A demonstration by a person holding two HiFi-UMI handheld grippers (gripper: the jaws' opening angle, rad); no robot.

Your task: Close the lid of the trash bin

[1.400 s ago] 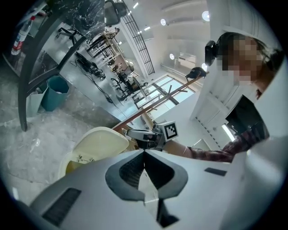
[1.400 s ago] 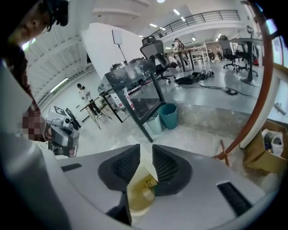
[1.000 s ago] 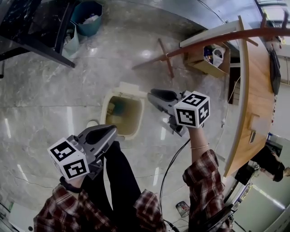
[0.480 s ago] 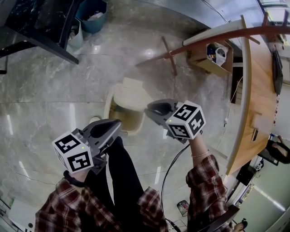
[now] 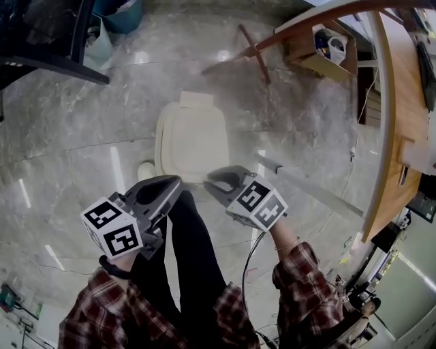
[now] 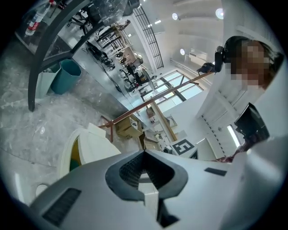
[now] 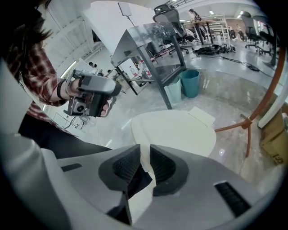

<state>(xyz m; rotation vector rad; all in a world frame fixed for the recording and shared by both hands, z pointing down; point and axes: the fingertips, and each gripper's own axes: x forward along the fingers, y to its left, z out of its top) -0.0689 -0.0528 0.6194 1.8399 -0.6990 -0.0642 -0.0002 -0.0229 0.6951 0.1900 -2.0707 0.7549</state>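
Note:
The cream trash bin [image 5: 192,140] stands on the marble floor in front of me, and its lid [image 7: 177,130] lies down flat over it. In the left gripper view a thin yellow sliver shows along the left edge of the bin [image 6: 83,150]. My right gripper [image 5: 216,178] hovers at the bin's near edge with nothing in it. Its jaws [image 7: 145,150] are together but for a thin slit. My left gripper [image 5: 170,184] is held back over my leg, short of the bin, with its jaws [image 6: 144,153] shut and empty.
A teal bin [image 5: 122,10] sits under a black-framed glass table [image 5: 54,61] at the far left. At the far right are a wooden stand [image 5: 255,51], a cardboard box [image 5: 320,51] and a curved wooden counter [image 5: 392,136]. A cable [image 5: 251,255] trails by my dark trouser leg [image 5: 191,252].
The lid has gone from open, with the bin's inside showing, to down over the bin. The right gripper has come down and back toward me. The left has hardly moved.

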